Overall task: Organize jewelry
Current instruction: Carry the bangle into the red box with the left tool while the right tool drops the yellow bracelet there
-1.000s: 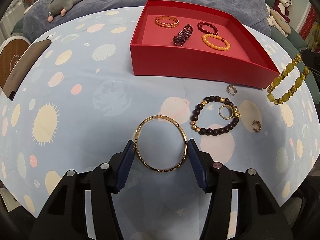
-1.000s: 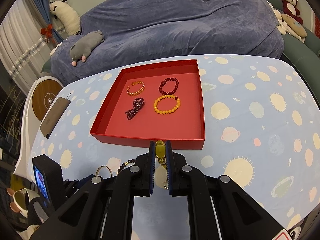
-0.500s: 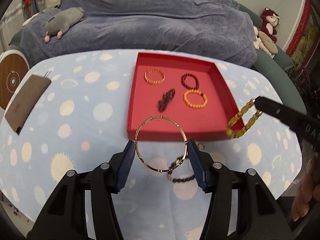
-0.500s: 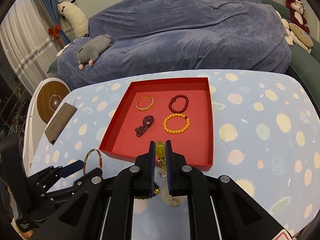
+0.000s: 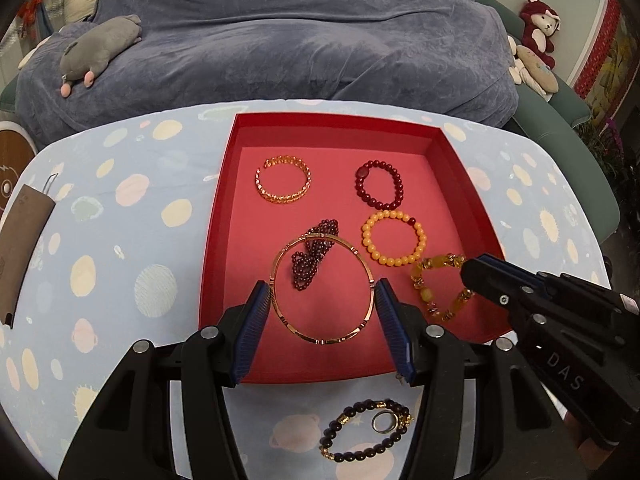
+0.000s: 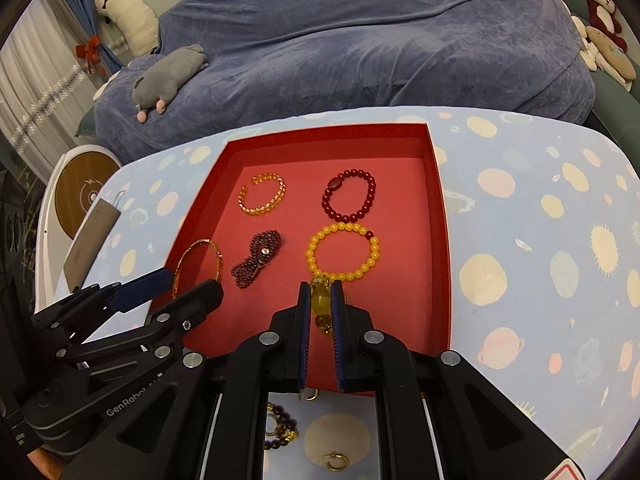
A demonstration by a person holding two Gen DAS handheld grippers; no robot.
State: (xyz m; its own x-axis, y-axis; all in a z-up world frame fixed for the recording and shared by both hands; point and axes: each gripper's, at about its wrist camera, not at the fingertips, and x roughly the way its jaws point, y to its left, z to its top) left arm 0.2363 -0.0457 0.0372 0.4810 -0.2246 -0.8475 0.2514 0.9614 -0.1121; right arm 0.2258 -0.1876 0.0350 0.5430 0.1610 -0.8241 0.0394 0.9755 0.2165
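Both grippers have carried their loads over the red tray (image 5: 216,240): left gripper (image 5: 322,300) pinching the gold bangle (image 5: 320,292), right gripper (image 6: 320,300) clamping the amber bracelet (image 5: 438,292). Lowering and release likely follow.

Both my grippers crowded the near half of the red tray (image 5: 452,152). My left gripper (image 5: 323,298) spanned the gold bangle (image 5: 322,290) above the dark bead cluster (image 5: 314,258). My right gripper (image 6: 320,300) pinched the amber bracelet (image 5: 438,286) just beside the yellow bead bracelet (image 6: 342,254).

Tray's far half taken by the orange bangle (image 5: 284,178) and red bead bracelet (image 5: 380,184). Bare floor lay between them, along the far wall, and down the left side.

Near the tray's front wall, dark bead bracelet (image 5: 366,430) and small rings lay on the table (image 5: 120,248); gap between them seemed narrow, view blocked.
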